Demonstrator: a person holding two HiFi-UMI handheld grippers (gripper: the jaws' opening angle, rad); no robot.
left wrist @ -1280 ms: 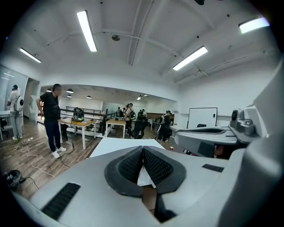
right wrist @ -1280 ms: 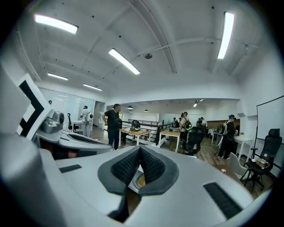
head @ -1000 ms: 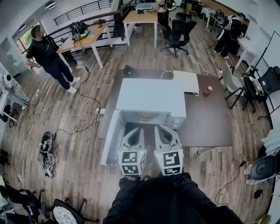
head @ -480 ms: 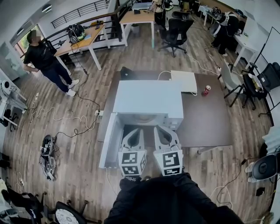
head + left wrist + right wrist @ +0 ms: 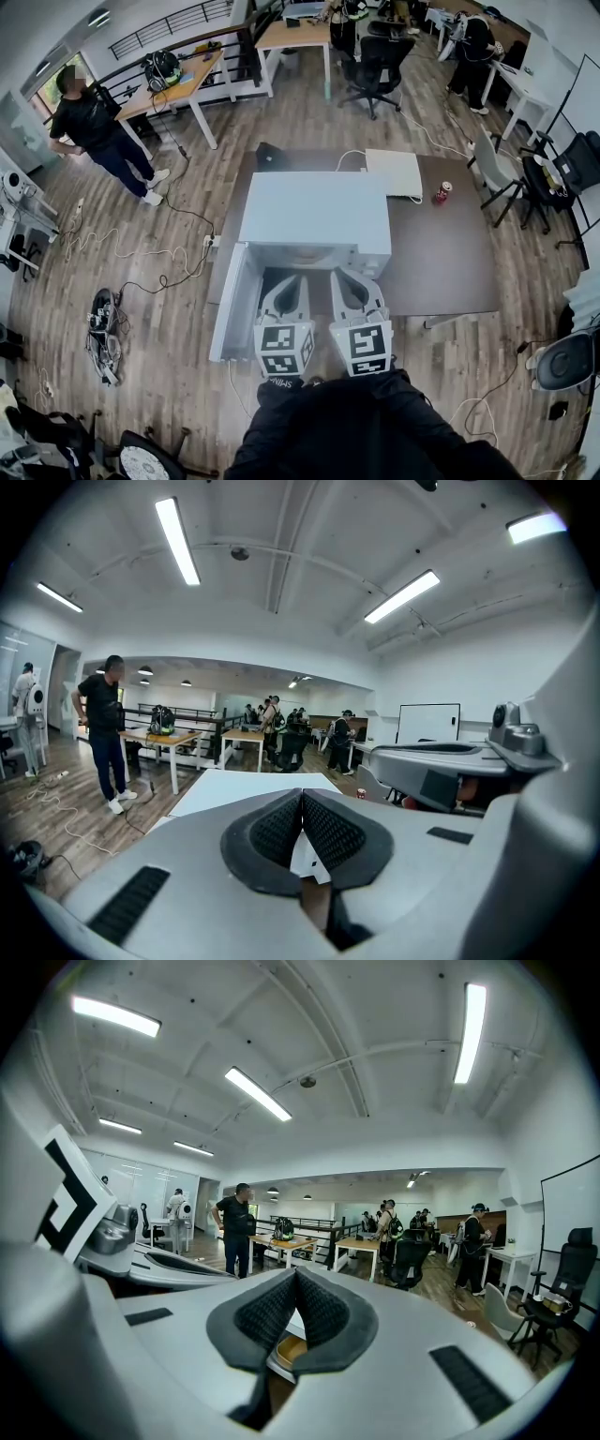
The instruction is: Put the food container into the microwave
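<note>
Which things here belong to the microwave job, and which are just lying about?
Job: microwave, door open; left gripper and right gripper, both shut, empty; brown-filled white dish beyond the right gripper's jaws, probably the food container.
Lying about: red can, flat white box, both on the table beyond the microwave.
</note>
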